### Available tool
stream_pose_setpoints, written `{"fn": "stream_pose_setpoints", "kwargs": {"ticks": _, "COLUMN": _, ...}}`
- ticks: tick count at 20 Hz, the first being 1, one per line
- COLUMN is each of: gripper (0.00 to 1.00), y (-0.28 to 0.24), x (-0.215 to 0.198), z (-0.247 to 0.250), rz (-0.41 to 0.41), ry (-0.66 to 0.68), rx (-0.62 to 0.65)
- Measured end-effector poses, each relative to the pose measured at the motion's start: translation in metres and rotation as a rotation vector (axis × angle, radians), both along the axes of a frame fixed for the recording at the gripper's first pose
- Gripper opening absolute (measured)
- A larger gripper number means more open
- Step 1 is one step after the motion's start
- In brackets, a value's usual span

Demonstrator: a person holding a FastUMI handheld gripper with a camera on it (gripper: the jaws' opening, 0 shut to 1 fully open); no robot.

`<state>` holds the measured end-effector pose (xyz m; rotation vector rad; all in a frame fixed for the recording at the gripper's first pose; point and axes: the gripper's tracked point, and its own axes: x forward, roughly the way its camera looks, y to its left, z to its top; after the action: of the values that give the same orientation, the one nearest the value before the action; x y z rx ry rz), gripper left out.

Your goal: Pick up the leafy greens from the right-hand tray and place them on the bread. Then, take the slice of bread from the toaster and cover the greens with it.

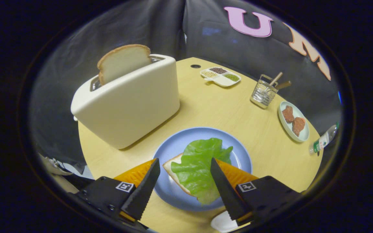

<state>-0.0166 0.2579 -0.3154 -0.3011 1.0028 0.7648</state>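
1. Even overhead light keeps the table [225, 113] bright.
2. The toaster [128, 103] casts a soft shadow at lower centre-left.
3. Fisheye bending curves the frame's edges.
4. Focus stays sharp at centre.

Handheld two-finger gripper [185, 163]: serrated, tapered fingers [142, 191] are mounted on black blocks; each block is marked with a square white tag.

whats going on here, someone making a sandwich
Yes. A person's handheld gripper hangs open over the blue plate, holding nothing. The leafy greens already lie on the bread between its fingers. The second slice still stands in the toaster beyond, so covering the greens remains.
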Motion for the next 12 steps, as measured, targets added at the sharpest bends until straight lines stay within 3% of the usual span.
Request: {"fn": "stream_pose_setpoints", "kwargs": {"ticks": 12, "gripper": 1.00, "y": 0.059, "x": 0.020, "z": 0.122, "rz": -0.034, "ry": -0.063, "rx": 0.184}}
